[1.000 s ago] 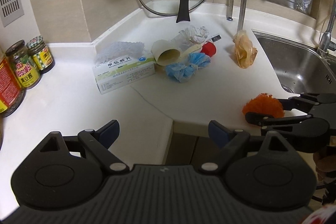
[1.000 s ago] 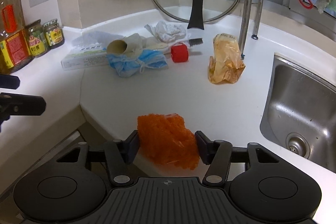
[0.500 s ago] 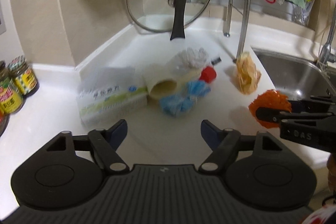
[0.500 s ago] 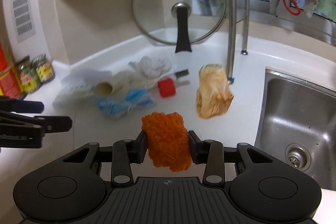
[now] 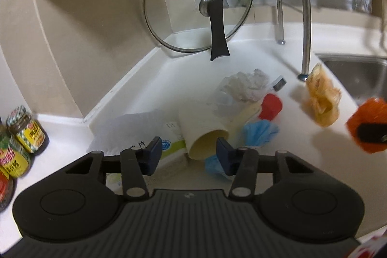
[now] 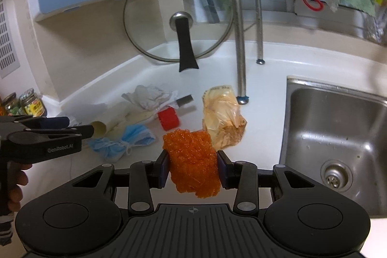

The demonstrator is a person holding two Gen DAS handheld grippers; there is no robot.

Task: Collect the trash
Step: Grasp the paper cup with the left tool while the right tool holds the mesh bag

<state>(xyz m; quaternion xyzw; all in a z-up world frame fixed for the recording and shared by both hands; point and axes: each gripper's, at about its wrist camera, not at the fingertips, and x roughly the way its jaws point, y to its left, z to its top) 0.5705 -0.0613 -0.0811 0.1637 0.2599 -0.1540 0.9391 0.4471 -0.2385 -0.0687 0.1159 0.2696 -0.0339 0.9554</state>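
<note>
An orange mesh wad is clamped in the right hand-held gripper, above the white desk. At ten o'clock, the left hand-held gripper is closing around a paper cup, not yet pressing it.

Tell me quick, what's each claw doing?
Left gripper: closing around the paper cup, not gripping yet.
Right gripper: shut on the orange mesh wad.
</note>
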